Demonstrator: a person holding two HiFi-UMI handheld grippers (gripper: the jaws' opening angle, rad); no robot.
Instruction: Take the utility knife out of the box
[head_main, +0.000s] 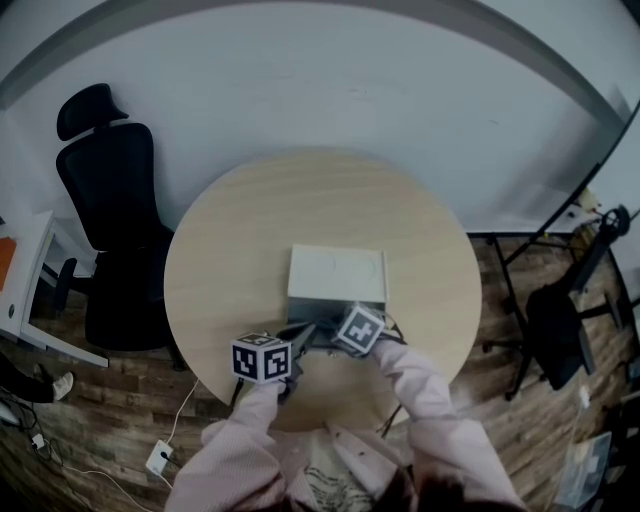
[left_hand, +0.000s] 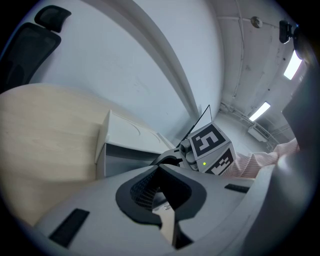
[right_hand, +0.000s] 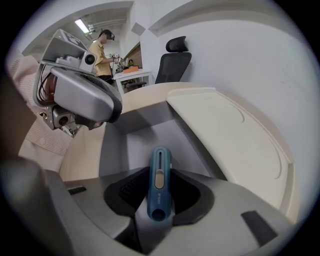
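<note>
Table (head_main: 230, 250) round, wood floor (head_main: 100, 400); right tongs (right_hand: 159, 197) grip utility knife (right_hand: 159, 175), left tongs (left_hand: 161, 200) pinch box (left_hand: 131, 145).

On table (head_main: 230, 250), box (head_main: 337, 270) at centre; utility knife (right_hand: 159, 182) above open box; chair (head_main: 110, 200) left of table.

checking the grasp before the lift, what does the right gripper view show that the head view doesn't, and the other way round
Only the right gripper view: the blue utility knife pinched between the jaws of the right hand-held gripper, the grey inside of the box behind it, and a person at a far desk.
Only the head view: the whole round table, both pink sleeves, the wood floor, and a second chair.
Both: the box's cream lid, the left hand-held gripper and the black office chair.
</note>
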